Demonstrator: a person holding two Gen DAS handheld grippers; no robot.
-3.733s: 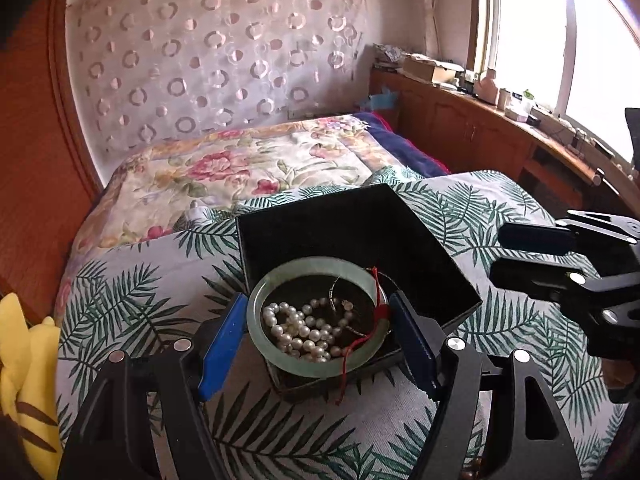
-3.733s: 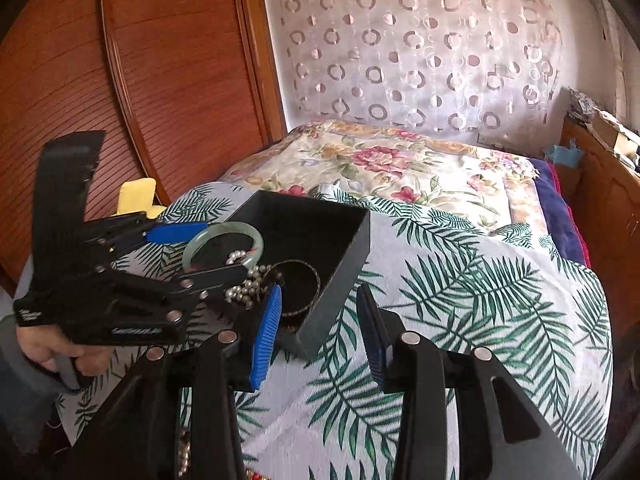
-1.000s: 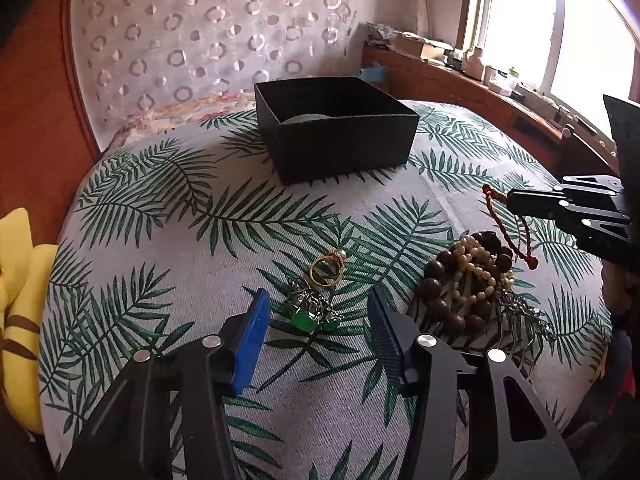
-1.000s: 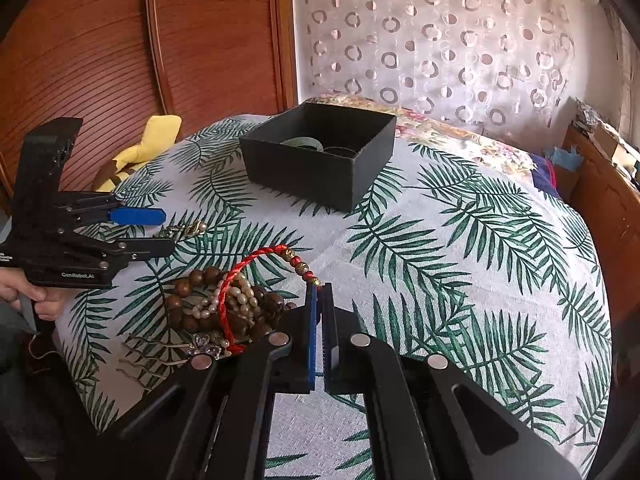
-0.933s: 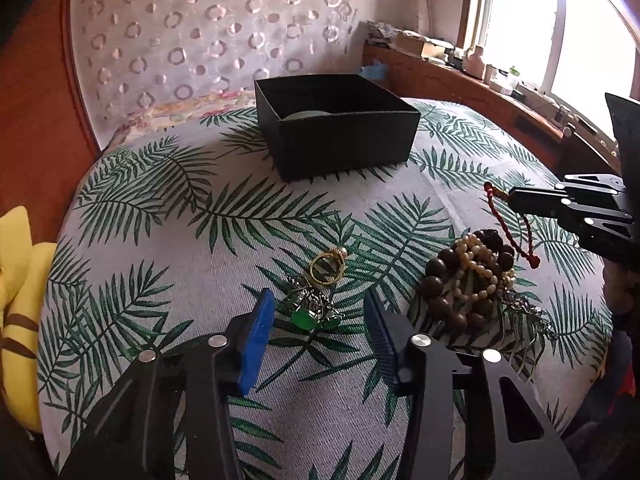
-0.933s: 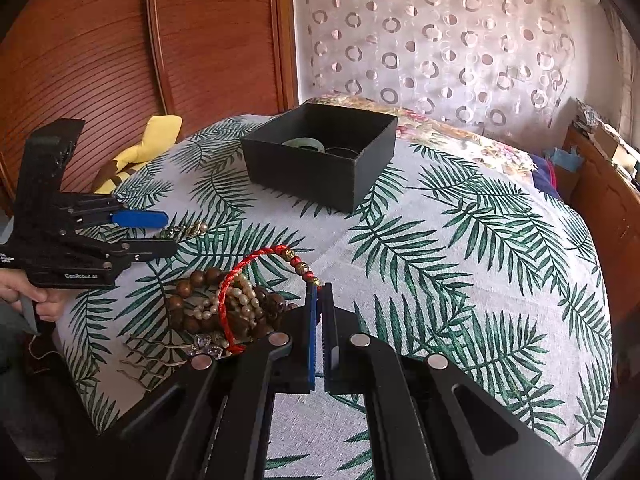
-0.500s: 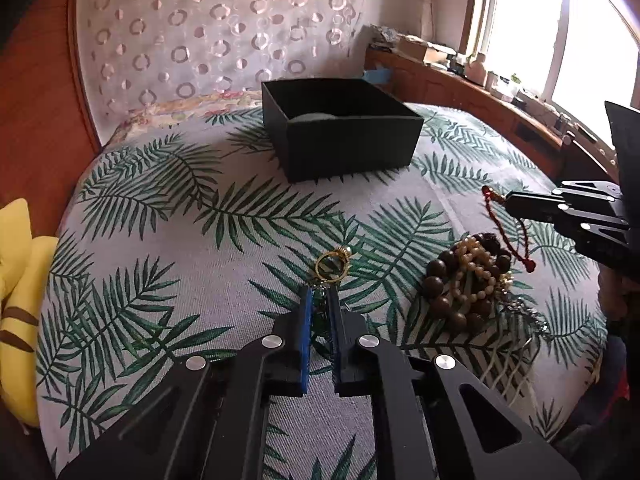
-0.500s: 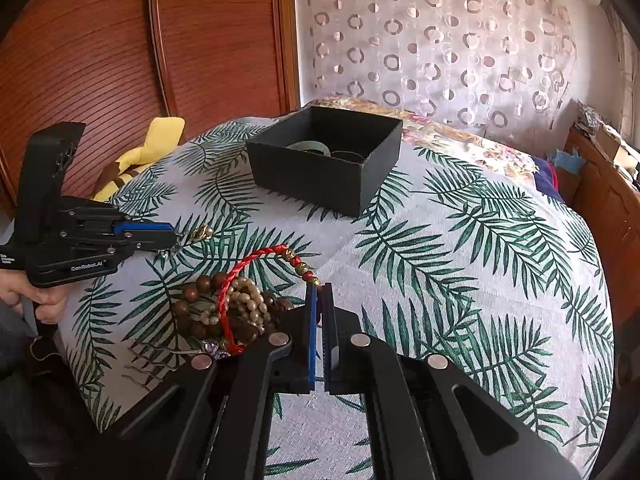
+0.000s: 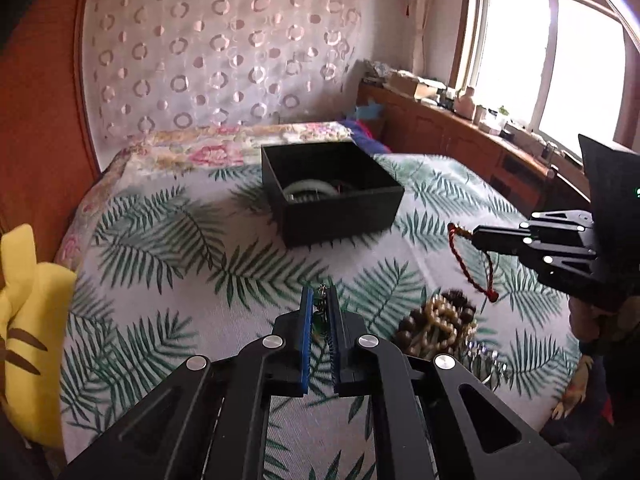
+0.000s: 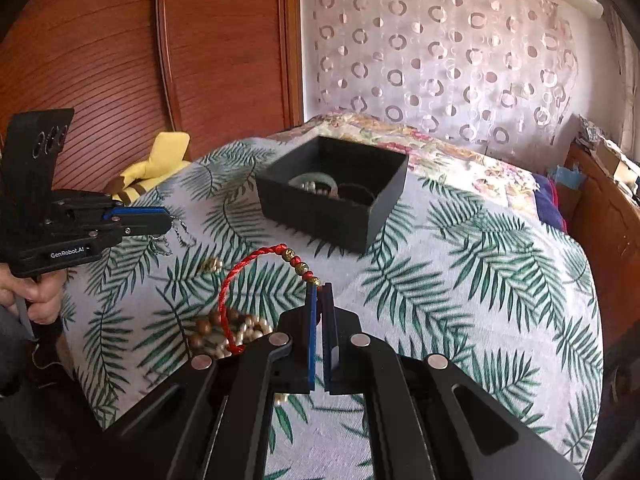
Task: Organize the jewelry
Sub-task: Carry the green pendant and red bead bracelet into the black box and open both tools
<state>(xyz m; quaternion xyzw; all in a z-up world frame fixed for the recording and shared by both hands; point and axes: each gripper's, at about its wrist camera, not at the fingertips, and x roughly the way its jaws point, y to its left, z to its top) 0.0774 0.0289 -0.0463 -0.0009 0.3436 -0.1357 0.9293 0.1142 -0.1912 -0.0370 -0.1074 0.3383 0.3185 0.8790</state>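
Left wrist view: the left tool is closed on a small green-stone piece with a silvery chain, lifted clear of the leaf-print cloth. The surface under the cloth cannot be identified. The black box stands ahead, open, with a pale green bangle lying inside. To the right, the right tool is closed on a red cord bracelet, which hangs in a loop beneath it. Below that loop, a heap of brown and cream beads rests on the cloth, well apart from the box.

Right wrist view: the right tool is pressed together on the beaded end of the red cord bracelet; the loop arcs to the left and droops towards the bead heap. The left tool appears at the left, closed, with a fine chain dangling from its tip. A small gold piece lies on the cloth between the two tools. The box is ahead, and the bangle is visible inside.

Assessment: both tools appear to be carrying pieces to the box. Each should travel high enough that its dangling part clears the near wall and the bead heap. Release is best made low, over the box interior, one tool at a time, so that cord and chain do not tangle.
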